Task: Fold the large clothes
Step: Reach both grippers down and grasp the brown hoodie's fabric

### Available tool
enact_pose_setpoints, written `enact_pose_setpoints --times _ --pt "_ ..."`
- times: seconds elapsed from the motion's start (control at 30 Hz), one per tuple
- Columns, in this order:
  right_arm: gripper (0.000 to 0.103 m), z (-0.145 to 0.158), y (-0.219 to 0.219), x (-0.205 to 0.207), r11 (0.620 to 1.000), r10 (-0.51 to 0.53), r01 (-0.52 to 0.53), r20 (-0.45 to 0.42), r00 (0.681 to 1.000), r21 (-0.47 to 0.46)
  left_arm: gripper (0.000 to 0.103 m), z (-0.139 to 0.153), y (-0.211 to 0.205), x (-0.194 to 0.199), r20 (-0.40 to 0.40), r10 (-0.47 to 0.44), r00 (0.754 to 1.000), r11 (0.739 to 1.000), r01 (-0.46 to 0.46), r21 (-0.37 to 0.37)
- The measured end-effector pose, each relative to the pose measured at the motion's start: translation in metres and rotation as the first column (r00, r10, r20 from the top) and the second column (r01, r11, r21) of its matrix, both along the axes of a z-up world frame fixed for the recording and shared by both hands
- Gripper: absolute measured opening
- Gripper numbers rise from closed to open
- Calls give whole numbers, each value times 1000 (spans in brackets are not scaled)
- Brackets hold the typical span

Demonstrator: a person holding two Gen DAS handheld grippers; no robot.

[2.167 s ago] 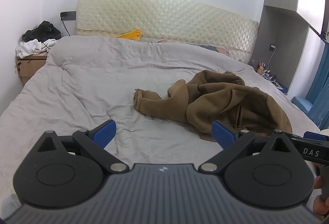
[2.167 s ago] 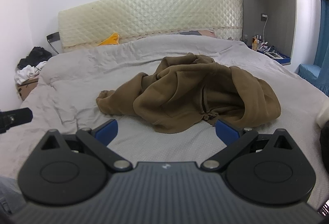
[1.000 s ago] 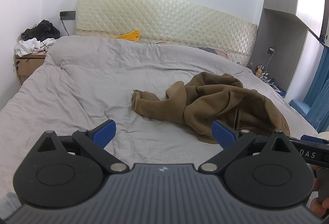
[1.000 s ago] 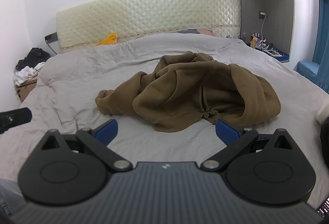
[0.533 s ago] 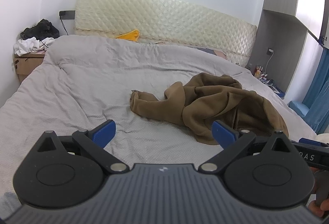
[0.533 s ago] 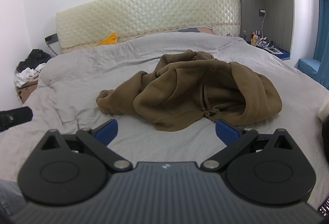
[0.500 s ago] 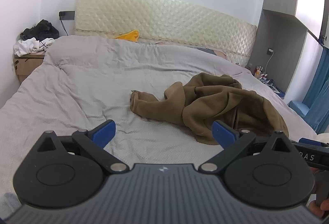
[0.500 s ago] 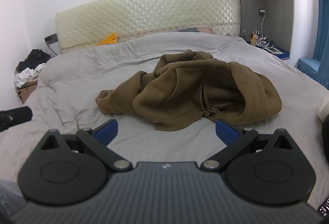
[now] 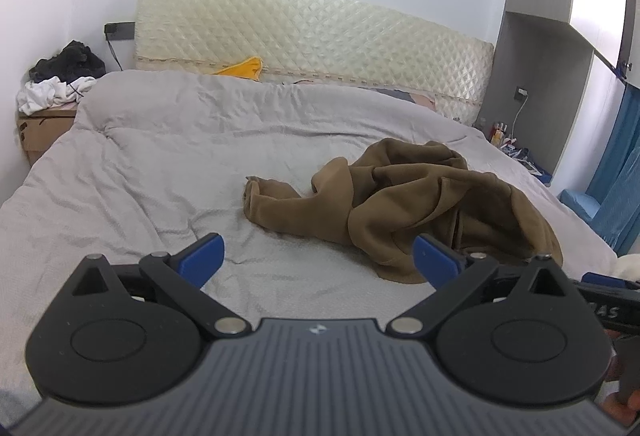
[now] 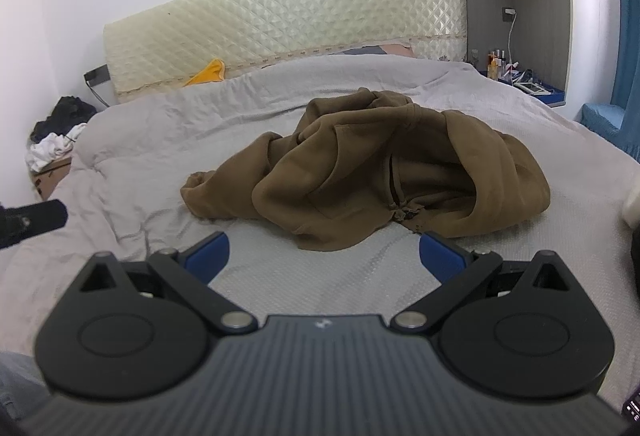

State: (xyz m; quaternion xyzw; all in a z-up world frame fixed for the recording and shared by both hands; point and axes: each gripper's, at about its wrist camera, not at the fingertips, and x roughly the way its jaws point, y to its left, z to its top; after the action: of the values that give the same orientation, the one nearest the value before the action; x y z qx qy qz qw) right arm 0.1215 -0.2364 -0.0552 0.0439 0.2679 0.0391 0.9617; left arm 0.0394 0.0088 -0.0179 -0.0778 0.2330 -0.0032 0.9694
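A brown zip hoodie [image 9: 420, 199] [image 10: 372, 163] lies crumpled on the grey bedspread [image 9: 160, 163] [image 10: 152, 139], one sleeve trailing out to its left. My left gripper [image 9: 318, 258] hovers open over the bedspread, short of the hoodie's sleeve and near hem. My right gripper [image 10: 324, 250] is open too, just in front of the hoodie's near hem and zip end. Nothing sits between either pair of blue fingertips. The other gripper's tip [image 10: 32, 220] shows at the right wrist view's left edge.
A quilted cream headboard [image 9: 312, 35] backs the bed, with a yellow item [image 9: 240, 69] at its foot. Clothes pile [image 9: 60, 75] sits on a cardboard box at the left. A shelf with small bottles [image 10: 516, 73] and blue curtain [image 10: 628, 35] stand right.
Both views have drifted only slightly; the hoodie sits a touch lower and closer in the right wrist view. Both grippers stay open and the hoodie has not been touched.
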Motion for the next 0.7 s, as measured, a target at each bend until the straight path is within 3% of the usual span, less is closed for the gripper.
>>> enact_pose_setpoints --times 0.33,0.7 --pt "103 17 -52 56 998 12 -14 36 999 62 102 11 -8 95 0 -53 999 999 53 8" --pt "100 10 -110 187 991 27 -22 -36 999 130 102 -9 -29 266 -102 -142 985 990 140 -21"
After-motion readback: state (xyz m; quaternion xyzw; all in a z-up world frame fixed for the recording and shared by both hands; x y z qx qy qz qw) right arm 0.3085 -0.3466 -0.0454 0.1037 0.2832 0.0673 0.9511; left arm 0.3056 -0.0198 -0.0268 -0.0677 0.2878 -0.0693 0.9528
